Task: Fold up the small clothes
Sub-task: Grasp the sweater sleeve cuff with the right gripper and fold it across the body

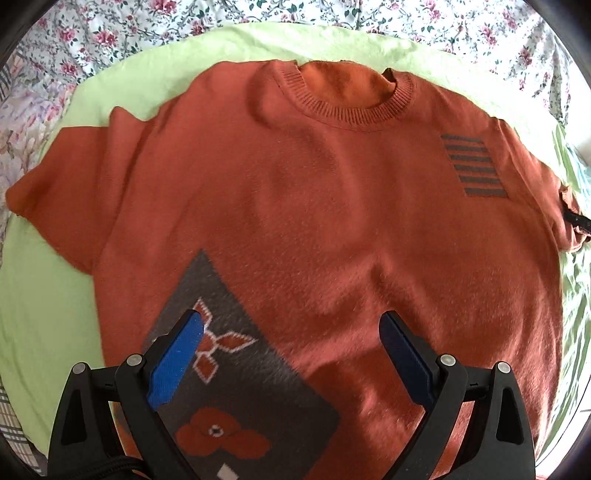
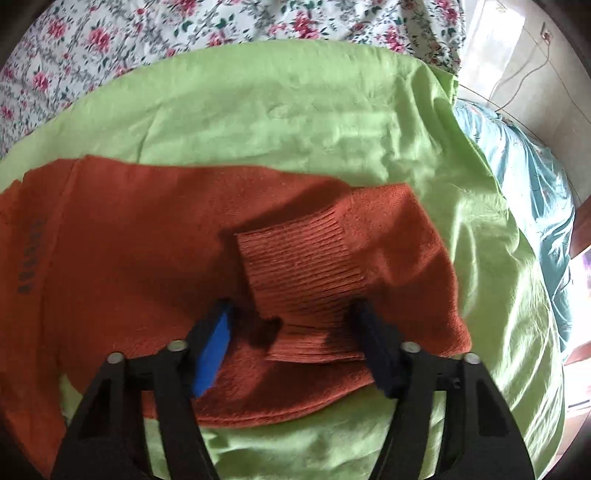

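- Your orange sweater (image 1: 332, 221) lies flat, front up, on the green sheet (image 1: 44, 314)
- Your left gripper (image 1: 291, 354) hovers above its lower front, jaws spread
- Your right gripper (image 2: 295, 347), jaws spread, straddles the folded-in ribbed cuff (image 2: 303, 273)

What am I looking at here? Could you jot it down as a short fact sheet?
Garment: orange sweater, lying front up
Surface: green sheet over floral bedding
Sleeve: ribbed cuff folded onto the sweater
Left gripper: open, above grey flower patch
Right gripper: open, at the cuff
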Available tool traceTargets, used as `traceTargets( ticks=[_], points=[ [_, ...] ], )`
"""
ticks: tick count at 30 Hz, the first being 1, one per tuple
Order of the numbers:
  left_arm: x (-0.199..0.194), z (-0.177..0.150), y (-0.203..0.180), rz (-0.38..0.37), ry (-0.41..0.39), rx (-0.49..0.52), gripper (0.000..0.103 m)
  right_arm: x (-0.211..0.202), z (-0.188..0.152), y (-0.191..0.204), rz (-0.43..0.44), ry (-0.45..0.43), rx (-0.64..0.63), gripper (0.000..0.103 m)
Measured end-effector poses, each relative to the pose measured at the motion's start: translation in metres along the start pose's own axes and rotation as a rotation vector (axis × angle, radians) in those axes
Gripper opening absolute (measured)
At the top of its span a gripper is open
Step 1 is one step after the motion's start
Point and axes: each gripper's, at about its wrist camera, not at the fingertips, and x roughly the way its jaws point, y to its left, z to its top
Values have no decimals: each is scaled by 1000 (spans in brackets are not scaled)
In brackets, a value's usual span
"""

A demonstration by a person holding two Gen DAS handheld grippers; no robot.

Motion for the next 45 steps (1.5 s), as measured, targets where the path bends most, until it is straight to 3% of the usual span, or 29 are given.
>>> traceTargets(
  ticks=[1,2,3,6,10,17,22,26,30,34,36,41,42,45],
  points=[
    [2,1,0,-8,2,-2,97,-2,1,-3,3,2,21,33],
    [4,3,-1,-16,5,-4,97,-6,2,-5,28,-4,47,15],
    [5,3,-2,-22,8,-4,96,-10,2,-5,49,-11,66,9],
    [6,5,-4,-40,7,-2,97,-28,4,5,98,-27,88,8],
    [2,1,4,-55,-2,-7,96,-58,5,44,315,-56,143,8],
    [-15,-7,40,-129,-18,-35,96,-80,-3,204,741,-10,84,8],
    [-25,-17,73,-139,-35,-69,96,-83,-11,314,904,57,13,8],
    [-25,-18,88,-141,-39,-94,96,-77,-14,380,985,118,-20,8],
    [-19,-9,97,-162,-47,-118,96,-61,-13,425,996,175,-59,8],
    [5,13,106,-210,-30,-159,97,-39,-13,443,970,246,-81,19],
    [22,27,106,-236,-5,-173,97,-38,-13,439,969,256,-71,38],
    [56,59,99,-256,12,-180,96,-60,-9,384,971,153,-20,43],
    [56,63,96,-260,-3,-171,93,-65,-9,366,959,134,3,43],
    [56,74,81,-286,-36,-133,60,-73,-14,318,914,94,64,44]
  ],
)
